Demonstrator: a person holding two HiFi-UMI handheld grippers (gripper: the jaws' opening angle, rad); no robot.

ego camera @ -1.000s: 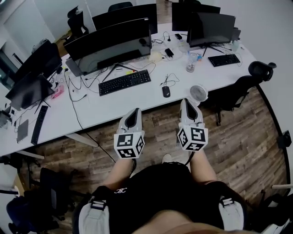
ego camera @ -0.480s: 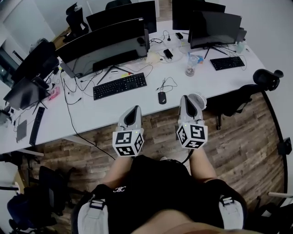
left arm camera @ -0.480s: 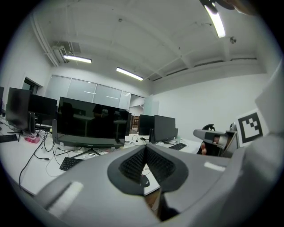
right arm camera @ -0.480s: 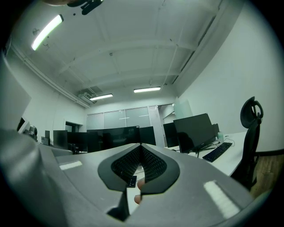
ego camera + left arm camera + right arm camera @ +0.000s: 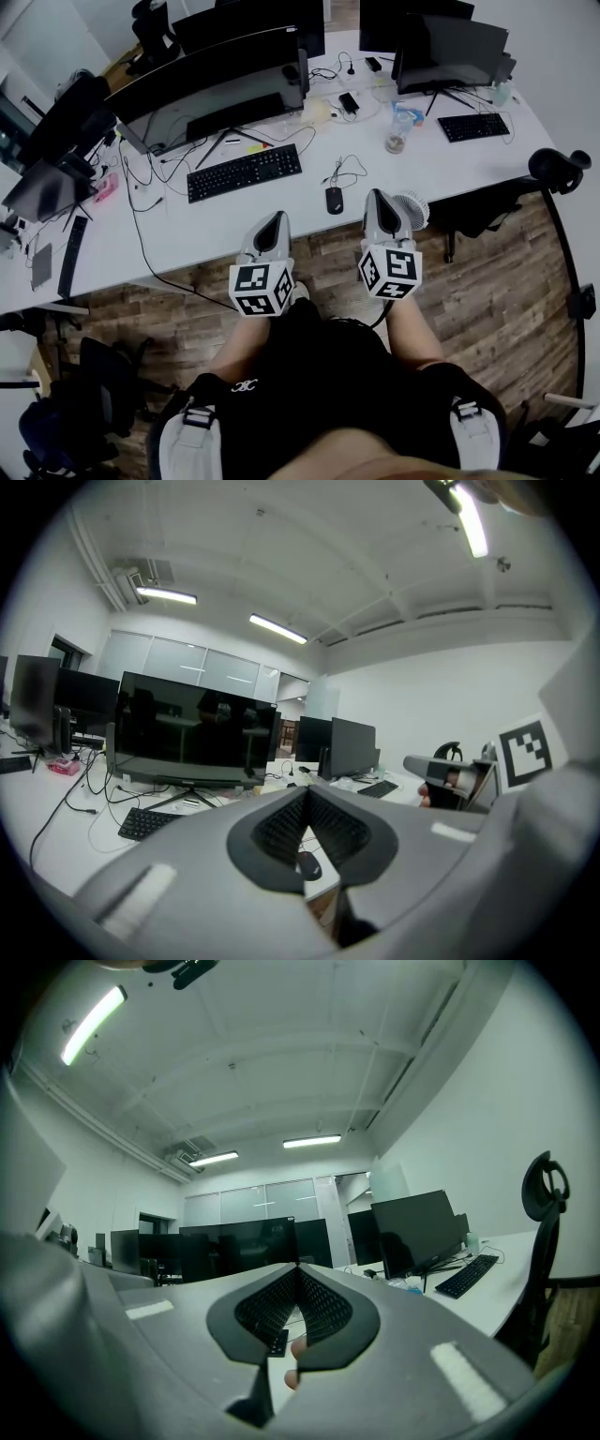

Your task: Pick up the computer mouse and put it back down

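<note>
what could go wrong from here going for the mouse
The right tool is shut and would likely shove the mouse rather than grip it unless it opens first. The fan stands close beside that tool and could get knocked. The looped cable behind the mouse may snag on lifting.

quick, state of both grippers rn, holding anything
left gripper: closed, holding nothing
right gripper: closed, holding nothing

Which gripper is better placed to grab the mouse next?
Probably the right gripper: in the head view its tip sits nearer the mouse than the left gripper does. Both pairs of jaws are shut, so either must open first.
</note>
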